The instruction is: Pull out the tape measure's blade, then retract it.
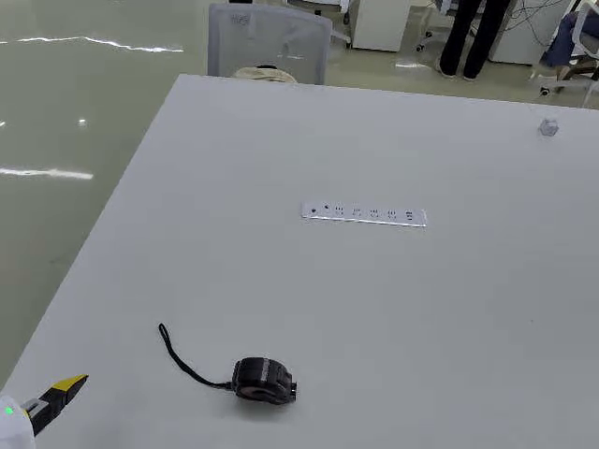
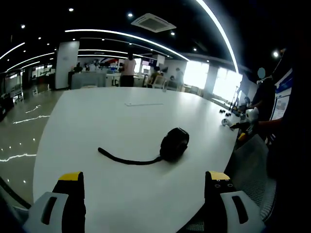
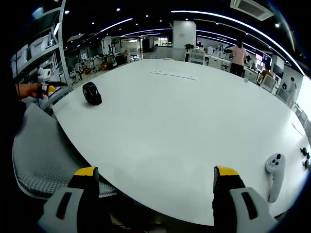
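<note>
The black tape measure (image 1: pixel 264 380) lies on the white table (image 1: pixel 374 299) near its front edge, blade in, with its black wrist strap (image 1: pixel 180 356) trailing to the left. My left gripper (image 1: pixel 58 397) shows its yellow tip at the bottom left corner, off to the left of the strap. In the left gripper view the tape measure (image 2: pixel 175 143) sits ahead of my left gripper (image 2: pixel 145 177), whose jaws stand wide apart and hold nothing. My right gripper (image 3: pixel 155 171) is open over the table's near edge, far from the tape measure (image 3: pixel 91 93).
A white power strip (image 1: pixel 363 214) lies across the table's middle, and a small grey cube (image 1: pixel 548 127) sits at the far right. A grey mesh chair (image 1: pixel 270 42) stands at the far edge. A white handheld controller (image 3: pixel 274 167) rests near my right gripper.
</note>
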`<state>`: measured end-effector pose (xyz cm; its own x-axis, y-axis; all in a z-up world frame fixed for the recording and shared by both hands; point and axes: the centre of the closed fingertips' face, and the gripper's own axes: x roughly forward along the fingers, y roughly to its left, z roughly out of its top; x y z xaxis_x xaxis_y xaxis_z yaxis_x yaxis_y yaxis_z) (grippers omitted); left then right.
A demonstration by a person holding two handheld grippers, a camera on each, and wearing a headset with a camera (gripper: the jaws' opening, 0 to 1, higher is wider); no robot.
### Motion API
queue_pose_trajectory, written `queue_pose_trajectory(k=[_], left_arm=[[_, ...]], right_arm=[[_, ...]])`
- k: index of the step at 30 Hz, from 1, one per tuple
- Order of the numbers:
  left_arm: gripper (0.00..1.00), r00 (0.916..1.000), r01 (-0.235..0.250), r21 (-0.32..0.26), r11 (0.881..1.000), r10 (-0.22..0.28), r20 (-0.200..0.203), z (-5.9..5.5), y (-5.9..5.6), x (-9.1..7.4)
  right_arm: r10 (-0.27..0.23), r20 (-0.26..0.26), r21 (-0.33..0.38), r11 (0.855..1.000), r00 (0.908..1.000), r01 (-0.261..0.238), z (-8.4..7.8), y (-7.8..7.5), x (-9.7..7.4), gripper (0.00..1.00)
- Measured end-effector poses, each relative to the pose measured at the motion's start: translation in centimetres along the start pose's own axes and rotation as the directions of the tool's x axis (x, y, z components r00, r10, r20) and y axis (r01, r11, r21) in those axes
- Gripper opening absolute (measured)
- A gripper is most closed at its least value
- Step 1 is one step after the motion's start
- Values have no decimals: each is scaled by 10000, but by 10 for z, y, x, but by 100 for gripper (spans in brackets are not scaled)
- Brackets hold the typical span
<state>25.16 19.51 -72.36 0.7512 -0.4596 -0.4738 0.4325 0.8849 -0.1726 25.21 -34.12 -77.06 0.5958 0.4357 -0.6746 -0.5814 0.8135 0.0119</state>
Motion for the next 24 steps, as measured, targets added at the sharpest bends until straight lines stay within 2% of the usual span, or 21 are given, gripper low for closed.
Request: queue_pose_trajectory(k=[10,21,24], left_arm=[[100,10000,60,5,10000,-60,-46,-2,-1,2],[100,9997,154,123,9998,-151,-182,1,-1,3],[100,9994,268,173,9995,-264,-243,3,-4,5]], right_arm=[[-20,-76,-68,10000,10000,19,-1,-1,-1,100],[-10,-120,-229,9997,9999,7,1,-6,0,100],[115,-112,-428,9990,9999,-120,7,-4,3,100]])
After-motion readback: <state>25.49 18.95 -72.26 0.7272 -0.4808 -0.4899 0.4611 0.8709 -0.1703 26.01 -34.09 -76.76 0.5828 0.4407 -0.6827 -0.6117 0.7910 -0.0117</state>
